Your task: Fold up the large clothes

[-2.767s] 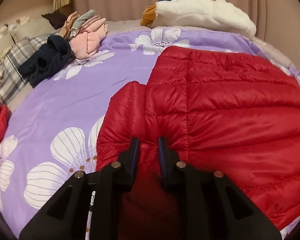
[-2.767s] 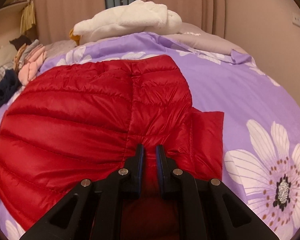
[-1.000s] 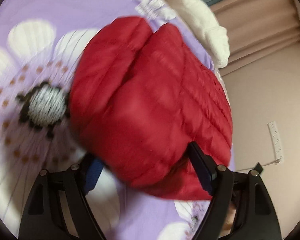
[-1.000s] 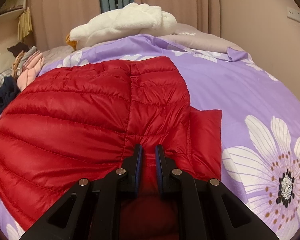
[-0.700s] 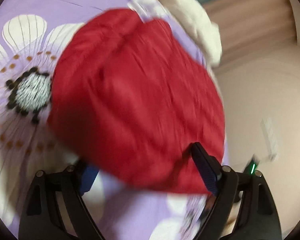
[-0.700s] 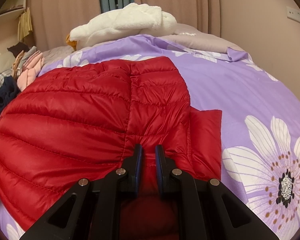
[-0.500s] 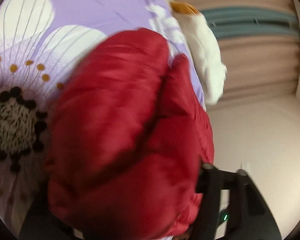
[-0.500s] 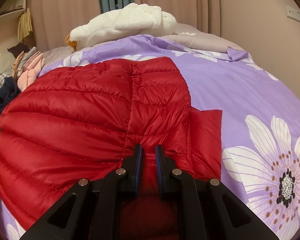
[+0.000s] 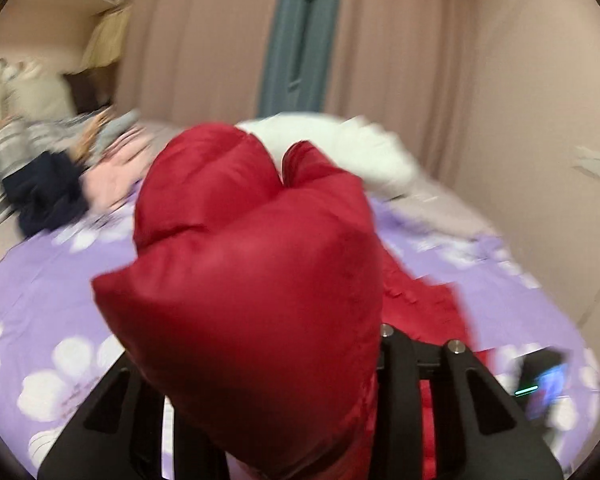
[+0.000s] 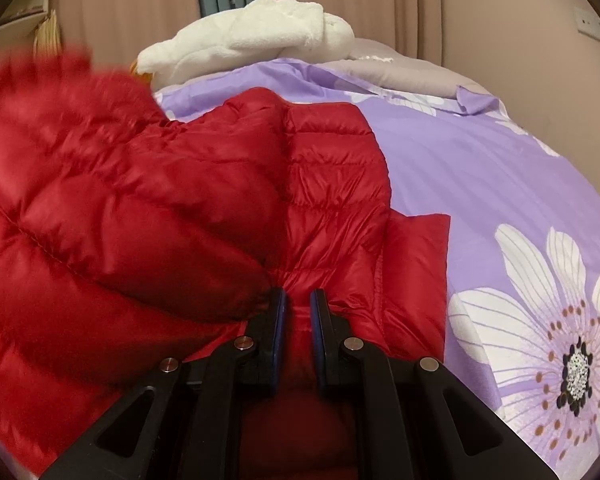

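Bed (image 10: 480, 168) under its purple floral cover carries the red down jacket (image 10: 332, 200), and you look mid-fold: one side is lifted and billowing over the rest. Your right hand-held gripper (image 10: 298, 308) is clamped on the near hem, angled downward. Your left hand-held gripper (image 9: 284, 420), raised, has just been closing with jacket between its jaws; carry that bunch across and lay it flat.

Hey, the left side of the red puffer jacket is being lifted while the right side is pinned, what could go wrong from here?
1. The slick, puffy red jacket bulges out over the left gripper, whose fingers have just been closing on it; the bunch may slip free mid-fold.
2. The right gripper pinches only a small bit of hem; a hard pull could drag it loose.
3. The raised flap may land crooked on the purple bedspread.
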A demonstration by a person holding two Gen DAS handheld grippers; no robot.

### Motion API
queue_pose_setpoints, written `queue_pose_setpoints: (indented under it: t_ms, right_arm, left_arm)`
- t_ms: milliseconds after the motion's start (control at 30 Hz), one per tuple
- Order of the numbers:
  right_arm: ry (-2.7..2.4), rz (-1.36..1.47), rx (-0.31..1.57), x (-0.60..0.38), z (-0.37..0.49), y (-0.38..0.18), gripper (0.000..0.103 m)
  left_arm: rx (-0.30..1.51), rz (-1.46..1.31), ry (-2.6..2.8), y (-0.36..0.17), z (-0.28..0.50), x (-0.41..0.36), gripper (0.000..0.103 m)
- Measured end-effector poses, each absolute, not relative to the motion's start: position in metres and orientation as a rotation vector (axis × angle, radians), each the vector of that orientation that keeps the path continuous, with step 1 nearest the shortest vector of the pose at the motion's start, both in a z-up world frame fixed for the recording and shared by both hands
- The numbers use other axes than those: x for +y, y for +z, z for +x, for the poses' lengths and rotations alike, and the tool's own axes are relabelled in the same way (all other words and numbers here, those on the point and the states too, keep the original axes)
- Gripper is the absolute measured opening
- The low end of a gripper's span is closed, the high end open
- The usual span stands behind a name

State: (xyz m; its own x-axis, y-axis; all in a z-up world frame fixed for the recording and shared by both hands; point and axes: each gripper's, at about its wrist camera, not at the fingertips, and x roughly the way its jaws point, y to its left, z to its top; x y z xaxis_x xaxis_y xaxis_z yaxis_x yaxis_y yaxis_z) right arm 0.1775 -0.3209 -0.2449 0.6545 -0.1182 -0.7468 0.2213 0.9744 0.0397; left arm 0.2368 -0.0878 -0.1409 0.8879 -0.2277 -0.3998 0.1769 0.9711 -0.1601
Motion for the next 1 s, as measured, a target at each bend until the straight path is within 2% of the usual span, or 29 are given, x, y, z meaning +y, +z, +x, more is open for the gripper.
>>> queue_pose_setpoints:
  t_ms: [100, 200, 300, 400, 533, 733, 867, 1000]
  right_arm:
    - [-0.190, 0.139, 0.837, -0.322, 0.178, -0.245, 0.012]
    - [-0.176, 0.168, 0.834, -0.326, 0.177, -0.246, 0.012]
    - [-0.164, 0.189, 0.826, -0.329, 0.175, -0.246, 0.012]
    - [-0.150, 0.213, 0.816, -0.332, 0.174, -0.245, 0.012]
    - [-0.160, 0.258, 0.804, -0.336, 0.171, -0.241, 0.012]
    - [-0.135, 0.442, 0.758, -0.336, 0.160, -0.209, 0.013]
    - [0.028, 0.412, 0.666, -0.298, 0.147, -0.174, 0.012]
    - [0.133, 0.407, 0.719, -0.262, 0.149, -0.189, 0.012]
  left_arm:
    - [0.426, -0.216, -0.362, -0.127, 0.228, -0.103, 0.045]
    - [0.414, -0.189, -0.391, -0.130, 0.221, -0.120, 0.055]
    - [0.473, -0.142, -0.262, -0.146, 0.231, -0.122, 0.051]
    - [0.534, -0.259, -0.167, -0.162, 0.238, -0.080, 0.043]
    - [0.586, -0.311, -0.084, -0.174, 0.249, -0.038, 0.039]
    - [0.632, -0.349, -0.059, -0.198, 0.247, -0.014, 0.038]
    - [0.665, -0.367, -0.036, -0.211, 0.244, -0.009, 0.038]
    - [0.685, -0.392, -0.042, -0.218, 0.232, -0.010, 0.038]
